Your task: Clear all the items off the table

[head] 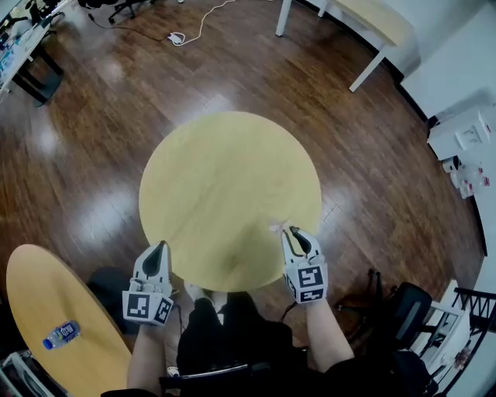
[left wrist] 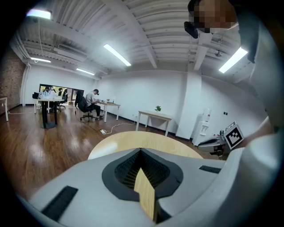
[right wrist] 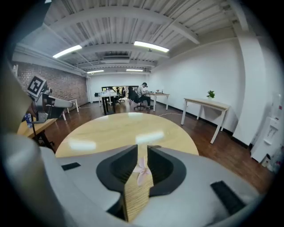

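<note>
Closest in, at the 7 o'clock rim of the round table (head: 225,170), the left gripper (head: 160,246) is held with its jaws pressed together and nothing between them. At 5 o'clock the right gripper (right wrist: 142,149) reaches over the rim, its jaws a narrow gap apart. A small pink scrap (right wrist: 142,170) sits in that gap, near the table's edge. Off at 8 o'clock a water bottle (head: 61,334) lies on a second, oval table (head: 39,287). Farther out, at 1 o'clock, a white desk (head: 376,23) stands on the dark wood floor (head: 93,155).
</note>
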`<state>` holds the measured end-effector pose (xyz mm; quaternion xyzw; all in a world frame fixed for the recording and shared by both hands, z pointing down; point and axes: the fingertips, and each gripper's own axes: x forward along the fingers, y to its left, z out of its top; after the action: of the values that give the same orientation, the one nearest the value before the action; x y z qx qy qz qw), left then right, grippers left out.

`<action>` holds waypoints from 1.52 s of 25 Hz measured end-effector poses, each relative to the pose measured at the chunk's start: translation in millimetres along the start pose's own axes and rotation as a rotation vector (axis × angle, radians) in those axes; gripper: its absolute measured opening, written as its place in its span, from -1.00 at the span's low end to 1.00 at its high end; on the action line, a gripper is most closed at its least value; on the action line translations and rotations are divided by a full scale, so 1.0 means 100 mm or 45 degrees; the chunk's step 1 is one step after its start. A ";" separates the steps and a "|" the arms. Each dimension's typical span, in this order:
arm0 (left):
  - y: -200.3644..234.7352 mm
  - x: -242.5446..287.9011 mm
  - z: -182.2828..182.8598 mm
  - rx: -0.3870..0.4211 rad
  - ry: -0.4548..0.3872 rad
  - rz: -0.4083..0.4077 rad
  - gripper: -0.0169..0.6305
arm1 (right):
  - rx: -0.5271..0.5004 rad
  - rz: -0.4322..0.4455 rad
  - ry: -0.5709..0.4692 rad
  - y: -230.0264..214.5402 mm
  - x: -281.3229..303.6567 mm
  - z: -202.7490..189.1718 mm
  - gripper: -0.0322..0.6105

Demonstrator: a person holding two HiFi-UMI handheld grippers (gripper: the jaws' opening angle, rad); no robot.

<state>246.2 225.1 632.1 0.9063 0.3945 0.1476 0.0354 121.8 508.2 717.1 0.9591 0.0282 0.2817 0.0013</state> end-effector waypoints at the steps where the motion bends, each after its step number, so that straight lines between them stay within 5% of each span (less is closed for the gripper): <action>1: -0.01 0.01 -0.06 -0.003 0.018 -0.003 -0.94 | -0.009 -0.004 0.019 0.02 0.07 -0.06 -0.68; 12: 0.01 -0.01 -0.35 -0.031 0.108 0.033 -0.94 | -0.002 0.010 0.177 0.00 0.53 -0.44 -0.69; 15: 0.08 -0.05 -0.33 -0.035 0.110 0.069 -0.94 | -0.031 0.000 0.163 -0.03 0.59 -0.36 -0.89; 21: 0.20 -0.29 -0.12 -0.024 0.052 0.131 -0.94 | -0.070 0.034 0.085 0.05 0.57 0.02 -0.89; 32: 0.17 -0.43 0.93 0.049 -0.205 0.160 -0.94 | -0.096 -0.036 -0.177 -0.25 0.04 1.17 -0.89; 38: 0.43 -0.90 1.07 0.041 -0.316 0.330 -0.94 | -0.176 0.092 -0.304 0.17 0.16 1.68 -0.89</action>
<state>249.7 136.0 516.3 0.9613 0.2692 0.0318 0.0500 227.2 494.6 584.7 0.9838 -0.0261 0.1667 0.0605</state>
